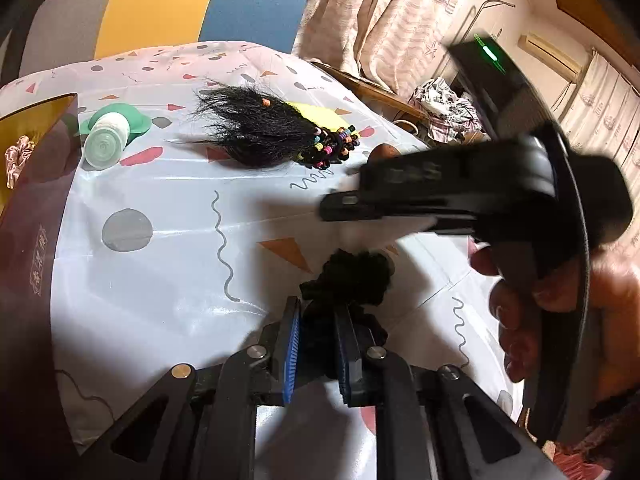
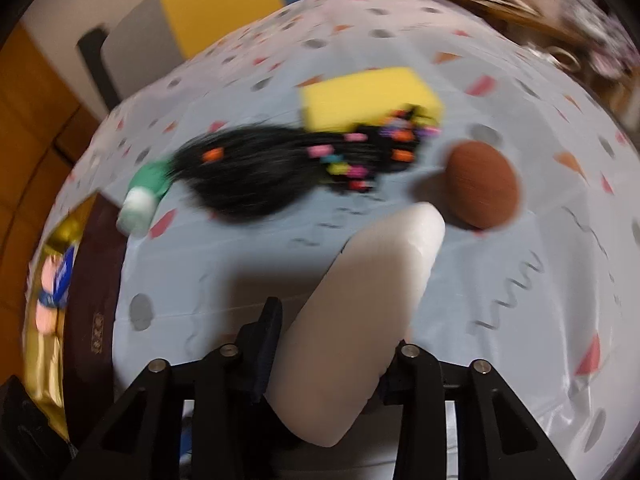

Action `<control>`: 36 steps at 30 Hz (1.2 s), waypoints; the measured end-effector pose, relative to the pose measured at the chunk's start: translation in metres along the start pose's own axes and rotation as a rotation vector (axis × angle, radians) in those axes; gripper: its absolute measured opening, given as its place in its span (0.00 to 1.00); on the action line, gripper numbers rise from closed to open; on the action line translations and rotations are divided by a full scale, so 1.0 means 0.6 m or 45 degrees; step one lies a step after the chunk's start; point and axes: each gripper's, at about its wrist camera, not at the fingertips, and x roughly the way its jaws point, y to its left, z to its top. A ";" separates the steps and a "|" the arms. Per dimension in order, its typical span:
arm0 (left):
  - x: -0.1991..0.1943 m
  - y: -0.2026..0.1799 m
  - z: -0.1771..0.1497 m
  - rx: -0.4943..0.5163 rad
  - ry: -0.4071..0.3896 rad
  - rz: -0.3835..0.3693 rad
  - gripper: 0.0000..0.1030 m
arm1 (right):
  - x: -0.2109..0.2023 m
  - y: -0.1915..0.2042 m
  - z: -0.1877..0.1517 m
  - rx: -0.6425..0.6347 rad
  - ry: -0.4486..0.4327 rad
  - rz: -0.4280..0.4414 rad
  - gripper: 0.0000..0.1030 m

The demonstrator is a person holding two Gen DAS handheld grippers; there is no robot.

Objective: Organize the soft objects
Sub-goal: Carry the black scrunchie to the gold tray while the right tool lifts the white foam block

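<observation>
The job looks part done, with most of the soft things not yet put away. At the far left edge of the worktop (image 1: 168,216) sits a dark red box (image 1: 36,208) with a gold lining, and a pink scrunchie (image 1: 16,158) already lies inside it; the right wrist view shows something pink and blue in there too, too blurred to name. Both hands are loaded now. The left gripper (image 1: 316,344) has its jaws closed tight on a black scrunchie (image 1: 352,276), held near the camera above the cloth. The right gripper (image 2: 328,352) has its jaws pressed on a white foam piece (image 2: 372,296), which sticks out ahead of them over the middle of the worktop; this view is smeared, so the exact contact is a judgement. Left on the worktop are a black wig (image 1: 256,132) with coloured beads in the middle, a yellow sponge (image 2: 368,98) just behind its beaded end, a brown ball (image 2: 482,188) to the right, and a green and white bottle (image 1: 110,138) lying on its side at the far left, near the box. If the box is the goal, two things are on the way and about four wait.
</observation>
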 end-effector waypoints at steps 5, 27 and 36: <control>0.000 -0.001 0.000 -0.003 0.004 -0.010 0.15 | -0.023 -0.067 -0.029 0.100 -0.127 0.066 0.36; -0.001 -0.036 0.002 0.089 0.024 0.055 0.39 | -0.058 -0.069 -0.089 0.074 -0.350 -0.214 0.56; 0.021 -0.070 0.029 0.171 0.047 0.173 0.76 | -0.071 -0.110 -0.106 0.229 -0.471 -0.188 0.55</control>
